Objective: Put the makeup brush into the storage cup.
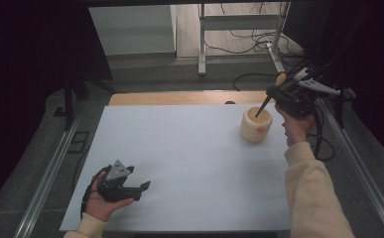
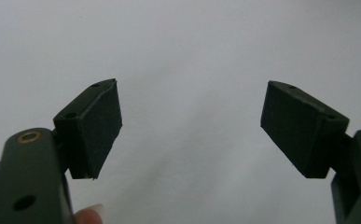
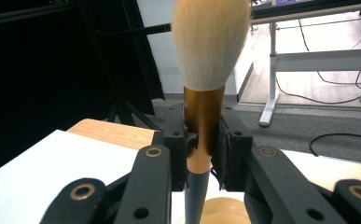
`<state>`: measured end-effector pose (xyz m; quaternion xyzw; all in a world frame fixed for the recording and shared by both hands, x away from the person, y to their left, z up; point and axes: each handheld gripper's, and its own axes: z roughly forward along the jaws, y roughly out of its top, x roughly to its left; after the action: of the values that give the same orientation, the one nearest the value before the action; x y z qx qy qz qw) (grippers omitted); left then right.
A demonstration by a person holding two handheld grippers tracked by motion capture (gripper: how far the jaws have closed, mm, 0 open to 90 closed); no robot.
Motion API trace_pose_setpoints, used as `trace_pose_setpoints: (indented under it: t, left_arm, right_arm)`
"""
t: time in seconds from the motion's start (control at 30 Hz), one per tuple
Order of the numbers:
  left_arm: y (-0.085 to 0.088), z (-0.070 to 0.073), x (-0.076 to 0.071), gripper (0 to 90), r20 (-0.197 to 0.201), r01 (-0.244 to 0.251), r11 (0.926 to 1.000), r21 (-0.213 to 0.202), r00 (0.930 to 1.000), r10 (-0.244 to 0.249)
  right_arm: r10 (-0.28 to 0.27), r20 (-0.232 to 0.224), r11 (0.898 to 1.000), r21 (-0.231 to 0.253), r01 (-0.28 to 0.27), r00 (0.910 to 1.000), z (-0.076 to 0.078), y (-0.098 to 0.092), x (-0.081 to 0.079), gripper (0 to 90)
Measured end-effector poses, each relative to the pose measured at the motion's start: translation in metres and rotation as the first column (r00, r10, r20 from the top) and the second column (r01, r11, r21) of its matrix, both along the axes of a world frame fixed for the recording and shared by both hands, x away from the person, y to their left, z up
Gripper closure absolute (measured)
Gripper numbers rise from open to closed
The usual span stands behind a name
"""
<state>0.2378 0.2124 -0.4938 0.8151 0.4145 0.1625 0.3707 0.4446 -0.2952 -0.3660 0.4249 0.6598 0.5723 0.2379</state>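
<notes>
My right gripper point(image 1: 277, 92) is shut on a makeup brush point(image 3: 209, 51) with pale bristles, a gold ferrule and a dark handle. Its pads clamp the ferrule, bristles pointing up. In the high view the brush point(image 1: 280, 79) slants down, and its handle tip dips into the mouth of a cream cup point(image 1: 256, 126) with an orange mark, at the table's far right. The cup's rim point(image 3: 225, 211) shows below the jaws in the right gripper view. My left gripper point(image 1: 139, 189) rests near the front left of the table, open, with nothing between its pads point(image 2: 100, 129).
A white sheet point(image 1: 179, 158) covers the table, with a wooden edge point(image 1: 179, 97) at the back. Metal rails run along both sides. Behind the table stand a metal frame point(image 1: 239, 29) and loose cables on the floor.
</notes>
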Motion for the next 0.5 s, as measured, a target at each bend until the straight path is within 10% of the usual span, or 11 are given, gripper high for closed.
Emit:
trace_pose_setpoints:
  t: [0.5]
  left_arm:
    - [0.0016, -0.0005, 0.0004, 20.9, -0.001, -0.004, 1.0000, 0.003, 1.0000, 0.004]
  right_arm:
    - [-0.005, -0.012, 0.999, -0.038, 0.005, 0.9999, -0.0080, 0.0046, 0.0087, 76.5]
